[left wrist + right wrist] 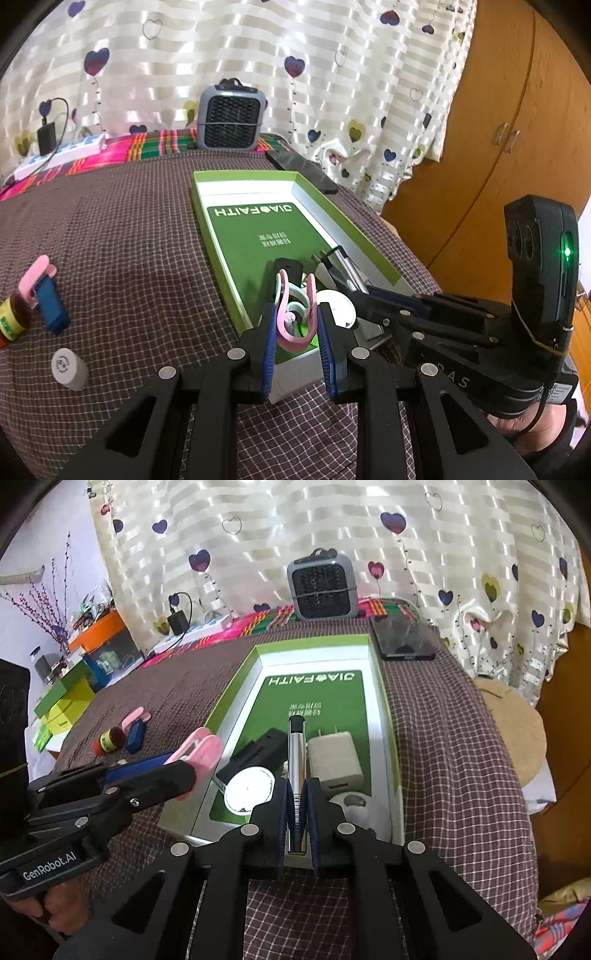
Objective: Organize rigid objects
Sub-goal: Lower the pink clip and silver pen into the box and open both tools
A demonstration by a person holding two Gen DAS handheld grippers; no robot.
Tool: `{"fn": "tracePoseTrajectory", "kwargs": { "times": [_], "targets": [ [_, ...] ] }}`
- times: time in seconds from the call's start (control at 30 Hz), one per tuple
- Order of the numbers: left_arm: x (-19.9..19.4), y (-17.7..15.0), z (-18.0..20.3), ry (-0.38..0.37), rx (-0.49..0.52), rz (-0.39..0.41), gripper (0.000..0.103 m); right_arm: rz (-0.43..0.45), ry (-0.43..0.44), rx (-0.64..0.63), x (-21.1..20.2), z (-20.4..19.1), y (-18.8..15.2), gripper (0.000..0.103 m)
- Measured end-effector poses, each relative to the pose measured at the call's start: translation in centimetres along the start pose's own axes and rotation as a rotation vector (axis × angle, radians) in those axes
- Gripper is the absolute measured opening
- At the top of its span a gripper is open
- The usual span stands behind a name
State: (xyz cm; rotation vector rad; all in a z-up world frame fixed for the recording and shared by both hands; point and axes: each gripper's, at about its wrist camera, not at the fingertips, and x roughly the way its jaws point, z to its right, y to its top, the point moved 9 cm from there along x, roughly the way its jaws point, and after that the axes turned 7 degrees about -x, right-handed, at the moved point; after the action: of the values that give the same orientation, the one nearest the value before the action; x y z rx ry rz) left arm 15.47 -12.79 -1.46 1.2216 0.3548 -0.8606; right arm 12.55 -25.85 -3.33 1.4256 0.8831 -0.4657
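Over the near end of the green box (391,716), both hand-held grippers hang with something clamped in them. The left hand-held gripper (295,325) is closed on a pink clip (295,314), its pads pressing the clip's two arms from either side; seen from the right wrist, the same clip (201,749) juts out past the box's left wall. The right hand-held gripper (297,805) is closed narrow on a pen (296,768), silver with a black tip, held along the line of the fingers and pointing toward the far end of the box.

Already lying in the box are a white charger (334,760), a black block (258,749) and a round white disc (249,786). Still out on the checked counter (129,229), well apart from the box, are a second pink clip (35,275) touching a blue piece (51,306), a small jar (13,317) and a grey cylinder (68,369).

The step in hand looks like delivery: two items carried to the box, neither yet let go. Next, each wants lowering onto a bare patch of the green floor before the jaws part; the pen fits the gap between block and charger, while the clip must first come inward over the wall. Released from height, the pen could roll against the charger.
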Motion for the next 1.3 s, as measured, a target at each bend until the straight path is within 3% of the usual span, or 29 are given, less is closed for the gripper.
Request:
{"fn": "tracePoseTrajectory", "kwargs": {
  "times": [0.6, 0.87, 1.3],
  "targets": [
    [2.4, 0.1, 0.4, -0.003, 0.014, -0.034, 0.022, -0.042, -0.041, -0.089, 1.3, 0.4, 0.5, 0.012],
    [1.3, -0.4, 1.0, -0.024, 0.024, -0.033, 0.027, -0.001, -0.085, -0.11, 0.1, 0.4, 0.9, 0.031],
    [-1.5, -0.7, 0.3, 0.008, 0.009, 0.006, 0.027, 0.034, -0.086, -0.11, -2.1, -0.9, 1.0, 0.032]
  ]
}}
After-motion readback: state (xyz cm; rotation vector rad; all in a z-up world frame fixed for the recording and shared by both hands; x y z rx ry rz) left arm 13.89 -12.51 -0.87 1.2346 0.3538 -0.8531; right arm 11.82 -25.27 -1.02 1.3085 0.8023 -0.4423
